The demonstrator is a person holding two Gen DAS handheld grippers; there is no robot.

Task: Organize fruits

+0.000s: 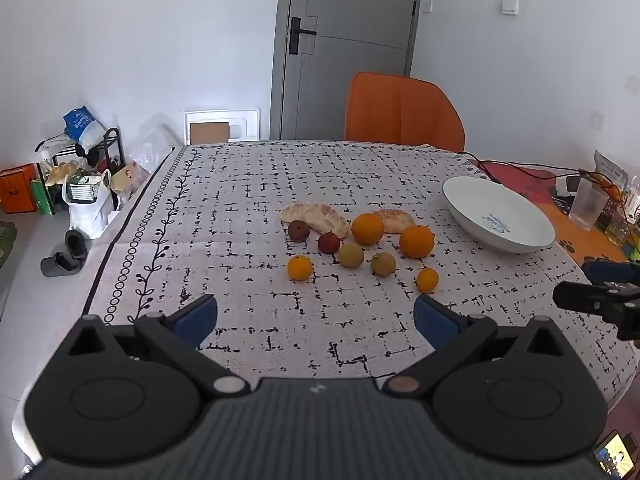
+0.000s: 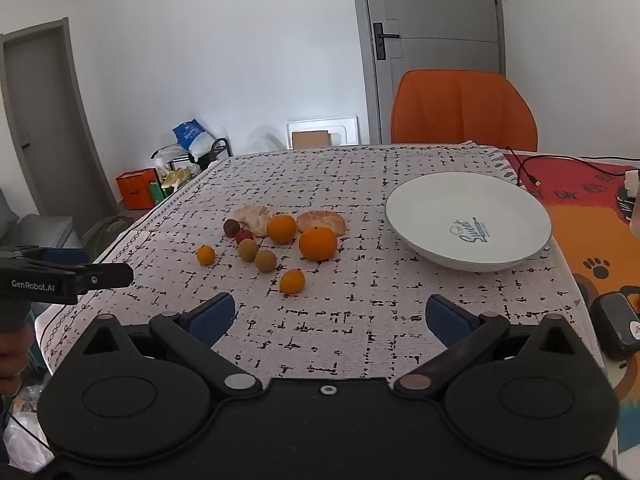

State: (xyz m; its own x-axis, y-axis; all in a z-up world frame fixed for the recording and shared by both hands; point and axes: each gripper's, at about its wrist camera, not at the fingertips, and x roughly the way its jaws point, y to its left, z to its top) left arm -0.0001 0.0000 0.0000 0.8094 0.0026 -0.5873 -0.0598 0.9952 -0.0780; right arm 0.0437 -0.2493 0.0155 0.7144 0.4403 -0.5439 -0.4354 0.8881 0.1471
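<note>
Several fruits lie in a cluster mid-table: two big oranges (image 1: 416, 241) (image 2: 318, 243), two small orange fruits (image 1: 299, 267) (image 2: 292, 281), two dark red fruits (image 1: 329, 242) (image 2: 244, 236), two brownish-green fruits (image 1: 350, 255) (image 2: 265, 260) and two peeled citrus pieces (image 1: 316, 216) (image 2: 321, 221). A white bowl (image 1: 472, 200) (image 2: 420, 204) stands empty to their right. My left gripper (image 1: 316, 318) is open and empty, near the front of the table. My right gripper (image 2: 332, 318) is open and empty, also short of the fruits.
An orange chair (image 1: 402, 114) (image 2: 460, 110) stands behind the table. Cables (image 2: 528, 172), a clear cup (image 1: 588, 204) and a black device (image 2: 614, 330) sit on the orange mat at the right. Bags and a rack (image 1: 86, 168) are on the floor at left.
</note>
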